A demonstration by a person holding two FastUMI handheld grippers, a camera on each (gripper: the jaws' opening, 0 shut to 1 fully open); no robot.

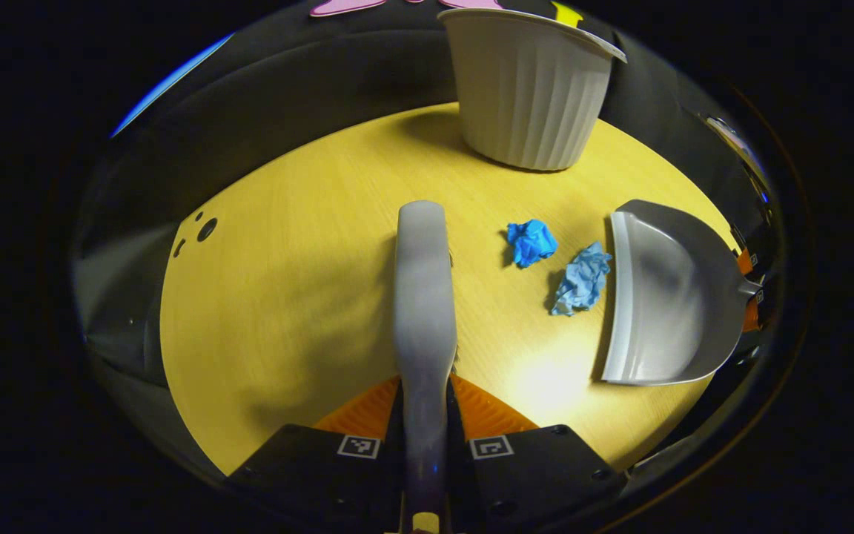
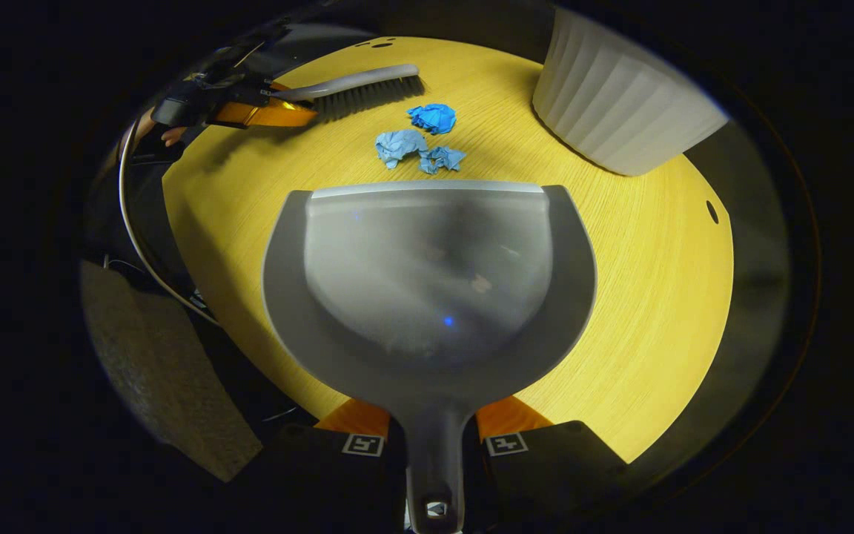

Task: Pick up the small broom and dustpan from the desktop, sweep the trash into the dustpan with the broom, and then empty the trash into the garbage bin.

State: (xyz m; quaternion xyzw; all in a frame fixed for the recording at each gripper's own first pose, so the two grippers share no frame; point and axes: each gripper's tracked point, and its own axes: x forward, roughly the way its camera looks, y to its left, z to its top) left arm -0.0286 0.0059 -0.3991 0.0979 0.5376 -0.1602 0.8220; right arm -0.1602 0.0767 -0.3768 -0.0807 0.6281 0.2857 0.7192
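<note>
- Holding both tools, we have our left gripper (image 1: pixel 425 415) clamped on the grey plastic hand broom (image 1: pixel 422 297) and our right gripper (image 2: pixel 433 430) clamped on the grey plastic dustpan (image 2: pixel 427 289).
- Beyond the dustpan's lip lie two crumpled blue paper scraps (image 2: pixel 419 148) on the yellow wooden desktop (image 2: pixel 642 297).
- Farther off stands the ribbed white garbage bin (image 1: pixel 527 89).
- Sweeping comes next, we judge: the bristles must drag the scraps into the pan.

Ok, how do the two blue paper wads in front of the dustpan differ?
The darker wad is a saturated blue and balled tight; the paler wad is greyish blue, looser and longer. The paler wad lies right by the dustpan lip; the darker wad sits farther from it, nearer the broom. In the right gripper view the paler wad spreads in two lumps, the darker wad in one. Both lie unswept on the table.
</note>
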